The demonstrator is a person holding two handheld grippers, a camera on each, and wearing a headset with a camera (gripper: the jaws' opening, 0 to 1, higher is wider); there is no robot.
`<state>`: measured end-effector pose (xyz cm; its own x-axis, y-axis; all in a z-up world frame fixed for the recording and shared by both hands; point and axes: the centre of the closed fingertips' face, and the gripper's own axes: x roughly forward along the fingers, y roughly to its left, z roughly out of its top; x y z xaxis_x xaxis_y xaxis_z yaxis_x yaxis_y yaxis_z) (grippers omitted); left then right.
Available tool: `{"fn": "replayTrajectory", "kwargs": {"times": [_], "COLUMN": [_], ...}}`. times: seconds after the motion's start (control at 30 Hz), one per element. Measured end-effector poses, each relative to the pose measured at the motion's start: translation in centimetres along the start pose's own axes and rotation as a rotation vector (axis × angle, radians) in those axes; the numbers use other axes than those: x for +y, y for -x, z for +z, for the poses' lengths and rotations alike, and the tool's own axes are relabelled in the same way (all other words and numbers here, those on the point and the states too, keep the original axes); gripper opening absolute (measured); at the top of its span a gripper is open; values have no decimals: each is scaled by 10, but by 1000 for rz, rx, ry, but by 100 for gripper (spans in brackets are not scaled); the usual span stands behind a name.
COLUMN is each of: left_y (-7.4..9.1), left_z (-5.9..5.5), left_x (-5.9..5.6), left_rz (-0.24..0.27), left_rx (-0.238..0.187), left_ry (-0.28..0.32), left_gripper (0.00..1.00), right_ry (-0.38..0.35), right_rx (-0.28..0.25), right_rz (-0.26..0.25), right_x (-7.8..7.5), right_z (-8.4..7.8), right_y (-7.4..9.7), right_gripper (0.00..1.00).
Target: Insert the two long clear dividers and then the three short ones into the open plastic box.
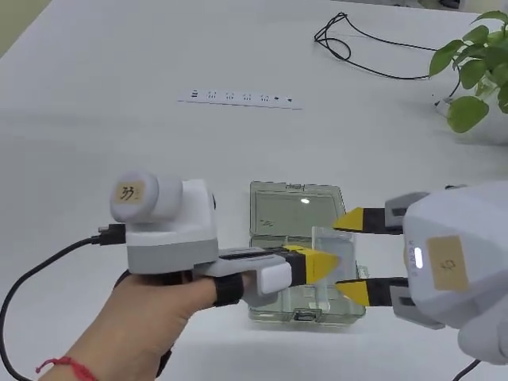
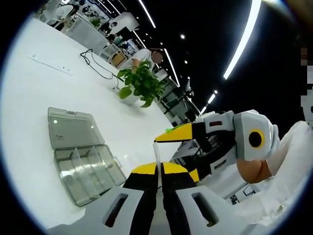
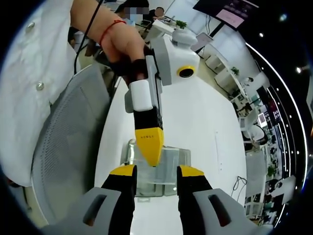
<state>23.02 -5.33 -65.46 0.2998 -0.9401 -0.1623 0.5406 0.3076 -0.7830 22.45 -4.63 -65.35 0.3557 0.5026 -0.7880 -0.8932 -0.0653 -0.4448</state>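
The open clear plastic box (image 1: 270, 305) lies on the white table with its lid (image 1: 295, 208) folded back. Clear dividers stand in its tray (image 2: 83, 169). My left gripper (image 1: 321, 263) reaches in from the left over the tray. It is shut on a small clear divider (image 1: 333, 242), a thin upright strip (image 2: 157, 156) between the jaws of the left gripper (image 2: 160, 169). My right gripper (image 1: 353, 254) comes from the right, open, its yellow jaws on either side of the left gripper's tip (image 3: 149, 144) and the divider. The right gripper (image 3: 156, 171) hangs above the box (image 3: 171, 159).
A white marked strip (image 1: 238, 98) lies farther back on the table. A black cable (image 1: 349, 40) loops at the far right next to a potted plant (image 1: 476, 63). The left gripper's black cord (image 1: 32, 278) trails off to the near left.
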Motion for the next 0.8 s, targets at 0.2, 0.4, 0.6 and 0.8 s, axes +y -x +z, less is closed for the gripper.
{"fn": "replayTrajectory", "kwargs": {"times": [0.2, 0.4, 0.6, 0.8], "left_y": [3, 8, 12, 17], "left_z": [0, -4, -12, -14], "left_x": [2, -10, -22, -29], "left_rz": [8, -54, -131, -174], "left_rx": [8, 48, 89, 79], "left_ry": [-86, -357, -543, -645], "left_gripper": [0, 0, 0, 0], "right_ry": [-119, -260, -331, -329], "right_rx": [-87, -212, -289, -291], "right_rz": [40, 174, 357, 486], "right_x": [-6, -14, -8, 3], "right_z": [10, 15, 22, 23], "right_y": [8, 21, 30, 26], "right_gripper": [34, 30, 20, 14]}}
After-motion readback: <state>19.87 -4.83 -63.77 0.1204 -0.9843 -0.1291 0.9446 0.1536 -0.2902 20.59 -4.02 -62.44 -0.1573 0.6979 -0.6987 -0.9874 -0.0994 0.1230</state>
